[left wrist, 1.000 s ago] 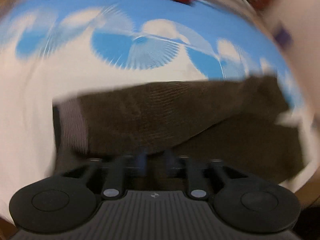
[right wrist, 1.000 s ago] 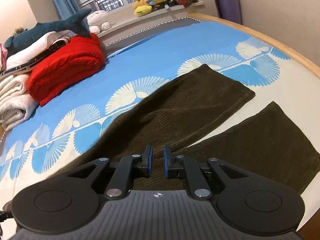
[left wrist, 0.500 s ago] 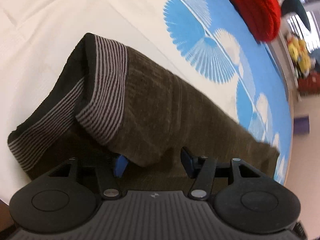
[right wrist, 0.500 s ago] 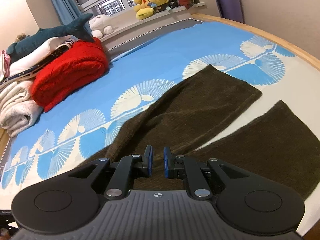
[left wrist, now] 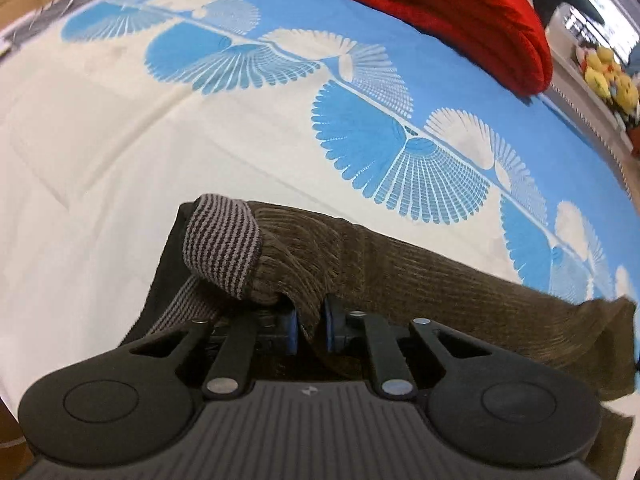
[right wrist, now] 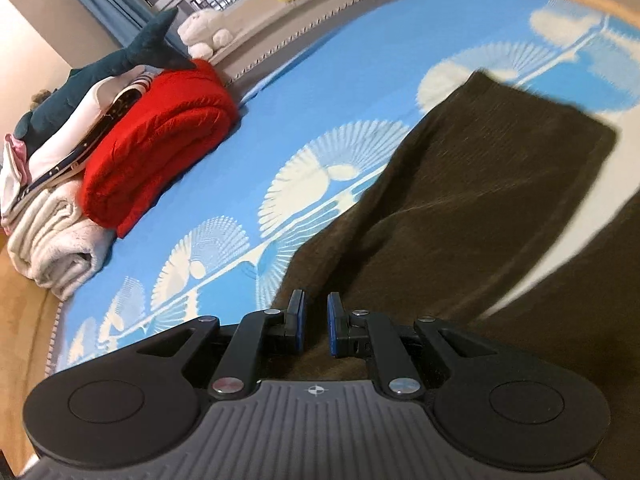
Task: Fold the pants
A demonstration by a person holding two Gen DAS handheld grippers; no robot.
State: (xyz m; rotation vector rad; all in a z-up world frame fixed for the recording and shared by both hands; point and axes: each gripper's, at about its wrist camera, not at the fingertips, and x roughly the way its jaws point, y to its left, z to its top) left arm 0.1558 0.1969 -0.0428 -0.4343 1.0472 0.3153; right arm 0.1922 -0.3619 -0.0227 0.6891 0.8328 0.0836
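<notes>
Two tools work one pair of brown corduroy pants spread on my bed, and the pants' long axis is what the coming fold turns on. At the left end, my left tool has just been closing, and its blue pads now pinch a fold of corduroy just beside the striped waistband, which curls up in front of the fingers. From that grip the fabric runs away to the right across the cream and blue fan-patterned cover, toward the leg ends. So the left hand is the nearer one to the waist, and I judge that it will have to carry this end along the pants' length, not across it.

Further right, my right tool sits low over the middle of the pants, jaws drawn close together with only a narrow gap. Brown cloth shows through that gap, but I cannot tell whether the pads actually pinch it. Ahead of this tool the two legs stretch up and to the right, splitting apart with a strip of cream cover between them; the picture is blurred there. A red folded blanket and a stack of pale towels lie well apart at the far left of that view, clear of the pants.
</notes>
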